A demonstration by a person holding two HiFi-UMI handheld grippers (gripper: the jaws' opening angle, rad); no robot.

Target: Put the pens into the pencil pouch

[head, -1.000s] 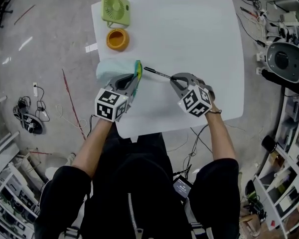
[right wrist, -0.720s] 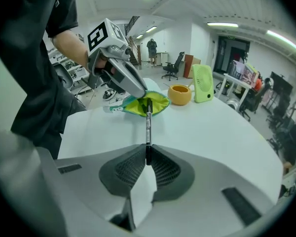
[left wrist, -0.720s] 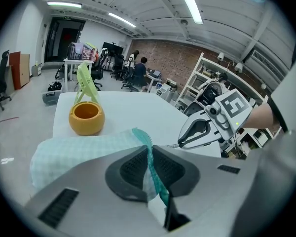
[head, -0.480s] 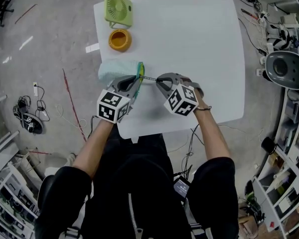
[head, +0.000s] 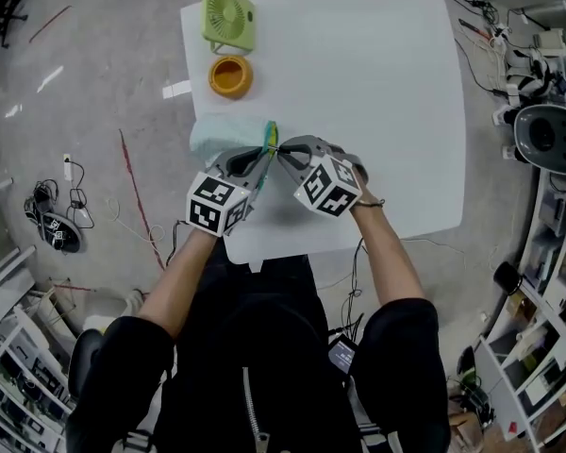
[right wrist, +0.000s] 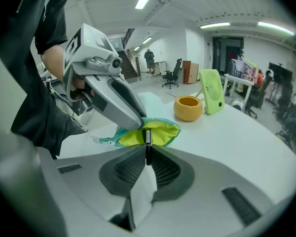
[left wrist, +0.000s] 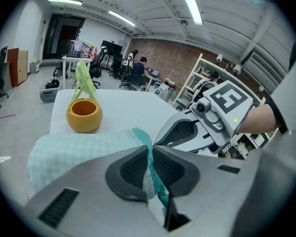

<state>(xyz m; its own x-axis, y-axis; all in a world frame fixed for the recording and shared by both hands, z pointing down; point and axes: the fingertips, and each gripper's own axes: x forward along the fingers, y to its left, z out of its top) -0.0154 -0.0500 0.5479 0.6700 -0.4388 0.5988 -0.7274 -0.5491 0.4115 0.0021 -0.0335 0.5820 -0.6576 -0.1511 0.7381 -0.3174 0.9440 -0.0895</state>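
A pale teal pencil pouch (head: 224, 137) with a green zip edge lies at the table's left side. My left gripper (head: 262, 157) is shut on its opening edge and holds the mouth up. In the left gripper view the pouch (left wrist: 74, 149) spreads out left, its rim pinched between my jaws. My right gripper (head: 281, 152) is shut on a black pen (right wrist: 148, 137). The pen's tip pokes into the pouch's open mouth, where the yellow lining (right wrist: 163, 134) shows. The two grippers nearly touch at their tips.
An orange cup (head: 230, 75) and a small green fan (head: 228, 17) stand behind the pouch at the far left corner of the white table (head: 377, 92). The table's left edge runs close beside the pouch. Cables lie on the floor to the left.
My right gripper has carried the pen leftward across the table, up to the pouch's mouth. The left gripper and pouch have stayed put.
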